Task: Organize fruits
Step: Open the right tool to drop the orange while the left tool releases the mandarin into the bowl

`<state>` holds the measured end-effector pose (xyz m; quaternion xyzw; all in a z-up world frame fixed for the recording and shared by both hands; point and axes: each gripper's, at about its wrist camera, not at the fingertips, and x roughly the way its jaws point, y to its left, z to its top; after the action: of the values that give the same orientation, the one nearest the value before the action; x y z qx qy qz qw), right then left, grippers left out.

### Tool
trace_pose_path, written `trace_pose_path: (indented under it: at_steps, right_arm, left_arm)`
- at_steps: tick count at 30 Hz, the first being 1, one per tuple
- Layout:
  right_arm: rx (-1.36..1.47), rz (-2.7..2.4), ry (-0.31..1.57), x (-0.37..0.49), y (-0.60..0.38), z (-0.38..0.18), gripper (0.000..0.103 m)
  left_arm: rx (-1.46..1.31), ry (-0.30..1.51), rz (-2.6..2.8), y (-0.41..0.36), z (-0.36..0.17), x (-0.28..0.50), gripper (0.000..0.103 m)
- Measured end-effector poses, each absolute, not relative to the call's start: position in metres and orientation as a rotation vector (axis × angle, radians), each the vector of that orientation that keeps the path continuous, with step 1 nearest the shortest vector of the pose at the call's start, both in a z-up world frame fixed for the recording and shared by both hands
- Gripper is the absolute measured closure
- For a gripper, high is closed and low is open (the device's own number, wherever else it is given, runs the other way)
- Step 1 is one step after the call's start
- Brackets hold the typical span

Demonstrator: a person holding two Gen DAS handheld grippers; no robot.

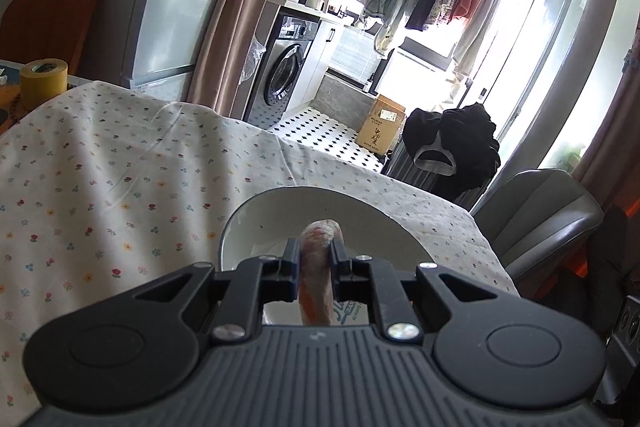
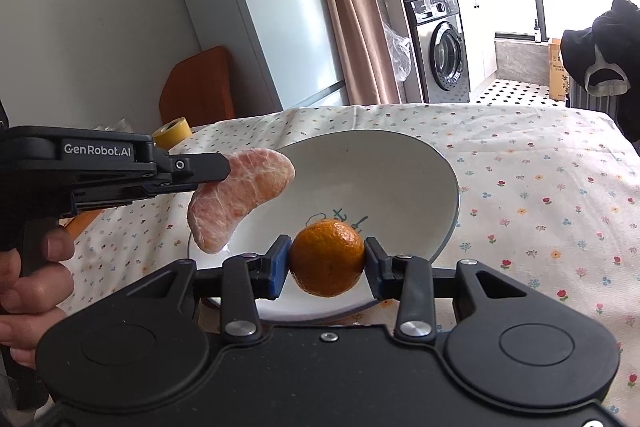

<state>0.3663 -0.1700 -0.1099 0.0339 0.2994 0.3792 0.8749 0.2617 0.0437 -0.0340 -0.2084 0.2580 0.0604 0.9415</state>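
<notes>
While a peeled segment [image 2: 240, 199] is pinched by the left gripper [image 1: 316, 255] above the bowl [image 2: 400, 163], a mandarin [image 2: 327, 258] is clamped between the right gripper [image 2: 326, 261] fingers.

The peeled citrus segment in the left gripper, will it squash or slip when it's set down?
Probably soft: the segment droops below the left hand-held gripper, held at one end only. Its thin membrane looks easy to tear. Curved and flattish, it likely won't roll in the bowl.

Bowl [image 2: 400, 163]: on the surface [image 2: 540, 195].
Left claw [image 2: 224, 167]: left of the bowl, segment [image 2: 244, 195] held above its rim.
Right claw [image 2: 326, 259]: mandarin [image 2: 326, 257] held over the bowl's near side.
Tape roll [image 2: 172, 134]: behind the left claw.
</notes>
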Motion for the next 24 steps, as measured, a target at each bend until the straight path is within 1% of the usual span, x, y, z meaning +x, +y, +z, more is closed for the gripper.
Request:
trace_pose_path:
  at_steps: [7, 15, 17, 18, 20, 21, 23, 24]
  right_arm:
    - [0.081, 0.785, 0.64, 0.37, -0.168, -0.116, 0.063]
    - [0.099, 0.78, 0.626, 0.366, -0.172, -0.114, 0.061]
    - [0.107, 0.781, 0.617, 0.367, -0.174, -0.112, 0.06]
    - [0.107, 0.778, 0.612, 0.366, -0.175, -0.111, 0.057]
    - [0.088, 0.78, 0.59, 0.362, -0.175, -0.109, 0.048]
    - [0.083, 0.781, 0.586, 0.361, -0.174, -0.108, 0.047]
    - [0.085, 0.773, 0.59, 0.36, -0.175, -0.104, 0.042]
    - [0.087, 0.773, 0.585, 0.358, -0.176, -0.101, 0.04]
  left_arm:
    - [-0.433, 0.566, 0.142, 0.044, -0.048, 0.269, 0.089]
    - [-0.426, 0.559, 0.158, 0.046, -0.042, 0.252, 0.086]
    - [-0.423, 0.556, 0.165, 0.047, -0.04, 0.245, 0.085]
    - [-0.422, 0.556, 0.17, 0.048, -0.038, 0.242, 0.084]
    - [-0.421, 0.556, 0.182, 0.048, -0.036, 0.236, 0.079]
    - [-0.418, 0.558, 0.188, 0.049, -0.035, 0.234, 0.076]
    - [-0.411, 0.549, 0.203, 0.051, -0.031, 0.225, 0.061]
    - [-0.409, 0.54, 0.213, 0.052, -0.029, 0.221, 0.057]
